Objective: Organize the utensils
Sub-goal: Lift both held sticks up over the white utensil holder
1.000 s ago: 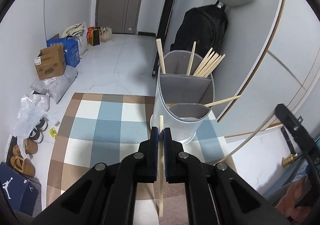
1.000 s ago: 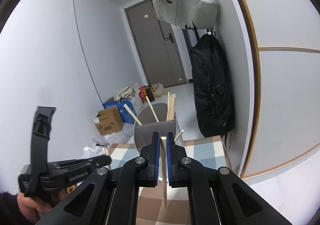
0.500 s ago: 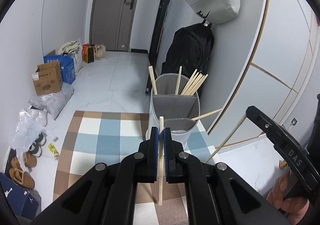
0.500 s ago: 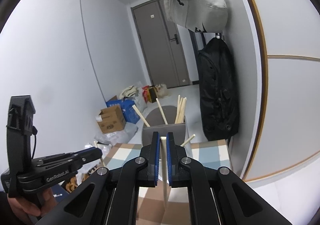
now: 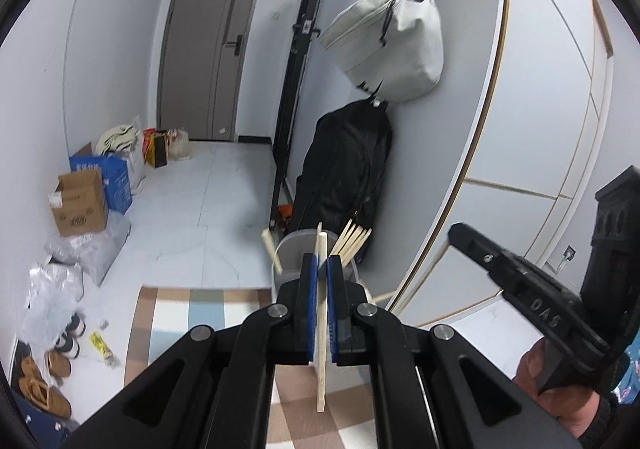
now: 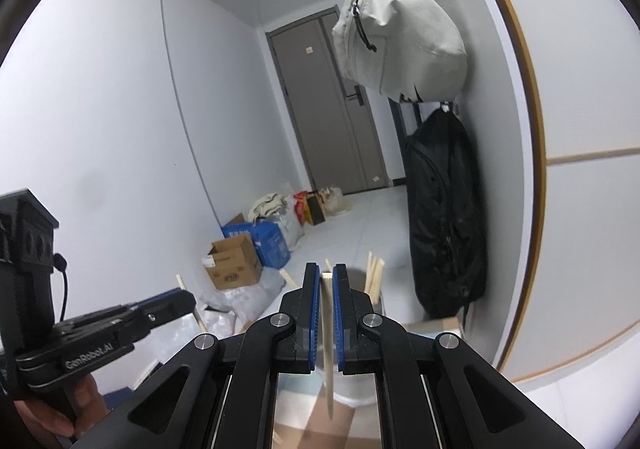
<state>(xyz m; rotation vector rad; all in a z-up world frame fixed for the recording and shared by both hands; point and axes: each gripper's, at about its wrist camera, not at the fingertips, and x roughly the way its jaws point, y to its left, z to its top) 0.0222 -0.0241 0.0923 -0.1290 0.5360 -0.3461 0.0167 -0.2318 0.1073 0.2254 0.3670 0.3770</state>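
1. The rug (image 5: 172,313) on the pale tiled floor is flat and woven, with brown, blue and white squares.
2. The black bag (image 5: 344,177) hangs soft and wrinkled by the wall, under a smooth light grey bag (image 5: 392,45).
3. The utensil holder (image 5: 296,249) is a round grey tub with a matte surface; it stands on the rug, and thin wooden chopsticks (image 5: 352,239) lean inside it. Compared with one second ago it sits lower and farther in the left wrist view.
4. The left gripper (image 5: 319,281) has blue pads closed tightly on one straight, pale wooden chopstick (image 5: 321,369), which stands upright in front of the holder.
5. The right gripper (image 6: 327,289) is also pressed closed on a second chopstick (image 6: 329,377), thin and light, above the holder, as half a second ago.
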